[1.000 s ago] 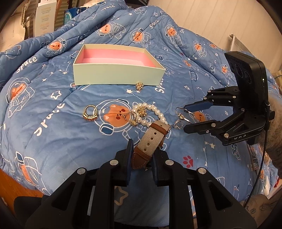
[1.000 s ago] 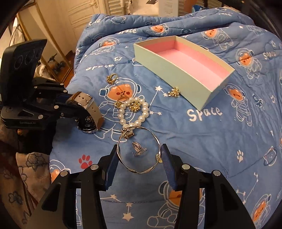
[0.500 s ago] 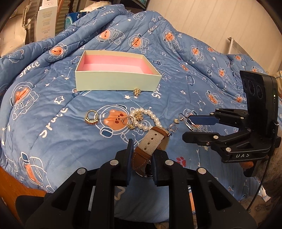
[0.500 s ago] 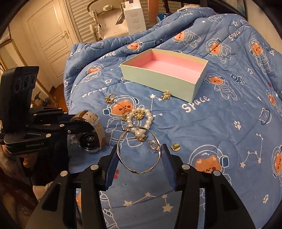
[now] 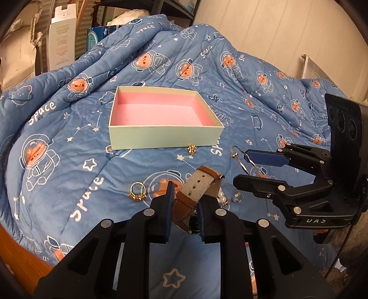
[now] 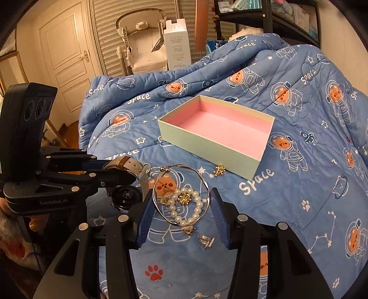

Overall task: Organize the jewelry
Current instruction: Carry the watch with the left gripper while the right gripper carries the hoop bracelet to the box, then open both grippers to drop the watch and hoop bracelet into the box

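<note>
Bed under a blue astronaut-bear quilt (image 5: 69,142), louvred doors (image 6: 110,34) behind — left hand-held gripper (image 5: 184,207) clamps a wristwatch (image 5: 195,191), right hand-held gripper (image 6: 181,214) a silver bangle (image 6: 181,195).

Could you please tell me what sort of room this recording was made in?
Most likely a bedroom at home: the work surface is a bed covered by a blue space-bear quilt, with a panelled door and storage shelves behind it.

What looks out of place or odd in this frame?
Nothing looks damaged. The box holds nothing, while a pearl bracelet, rings and charms lie loose on the quilt. Each gripper holds one piece: watch left, bangle right.
</note>
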A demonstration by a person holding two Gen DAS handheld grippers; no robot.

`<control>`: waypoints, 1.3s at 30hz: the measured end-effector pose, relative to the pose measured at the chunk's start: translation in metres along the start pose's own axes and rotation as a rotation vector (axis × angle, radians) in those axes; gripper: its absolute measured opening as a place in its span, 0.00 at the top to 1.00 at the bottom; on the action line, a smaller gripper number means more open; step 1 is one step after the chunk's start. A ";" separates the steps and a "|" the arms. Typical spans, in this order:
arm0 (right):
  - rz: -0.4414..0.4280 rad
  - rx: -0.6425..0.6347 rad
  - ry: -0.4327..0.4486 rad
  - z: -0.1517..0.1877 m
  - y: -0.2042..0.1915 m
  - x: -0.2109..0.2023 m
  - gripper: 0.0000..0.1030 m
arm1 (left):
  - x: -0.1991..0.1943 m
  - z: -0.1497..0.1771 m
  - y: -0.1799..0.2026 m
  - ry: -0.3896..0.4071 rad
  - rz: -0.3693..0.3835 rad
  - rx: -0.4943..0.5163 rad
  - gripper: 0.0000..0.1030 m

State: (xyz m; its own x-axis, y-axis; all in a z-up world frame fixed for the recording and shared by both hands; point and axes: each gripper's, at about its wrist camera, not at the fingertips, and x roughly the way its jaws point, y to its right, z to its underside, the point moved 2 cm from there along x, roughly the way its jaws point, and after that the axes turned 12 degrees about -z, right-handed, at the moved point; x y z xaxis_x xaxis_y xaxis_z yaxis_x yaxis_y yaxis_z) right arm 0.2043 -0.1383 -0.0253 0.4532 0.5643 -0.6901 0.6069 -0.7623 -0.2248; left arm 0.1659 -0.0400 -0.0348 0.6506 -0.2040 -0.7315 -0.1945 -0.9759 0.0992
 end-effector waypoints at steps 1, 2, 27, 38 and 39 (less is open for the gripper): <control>0.005 -0.004 0.003 -0.003 0.002 0.000 0.55 | 0.001 -0.005 -0.003 0.000 0.004 -0.006 0.82; 0.007 -0.006 0.002 -0.006 0.005 0.000 0.55 | 0.002 -0.009 -0.005 0.002 0.006 -0.010 0.82; 0.096 -0.078 -0.191 -0.099 0.086 0.078 0.55 | 0.099 -0.136 -0.046 -0.002 -0.098 0.030 0.82; 0.094 -0.098 -0.320 -0.117 0.109 0.127 0.55 | 0.157 -0.165 -0.058 -0.063 -0.127 -0.047 0.82; 0.093 -0.105 -0.332 -0.117 0.110 0.132 0.55 | 0.162 -0.166 -0.057 -0.070 -0.134 -0.049 0.82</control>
State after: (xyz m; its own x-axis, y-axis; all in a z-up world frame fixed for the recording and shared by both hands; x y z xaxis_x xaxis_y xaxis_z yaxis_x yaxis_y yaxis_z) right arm 0.4070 -0.1105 -0.0600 0.2828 0.3471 -0.8942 0.6446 -0.7591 -0.0907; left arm 0.4039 -0.0297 -0.0471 0.6154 -0.0676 -0.7853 -0.0720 -0.9970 0.0295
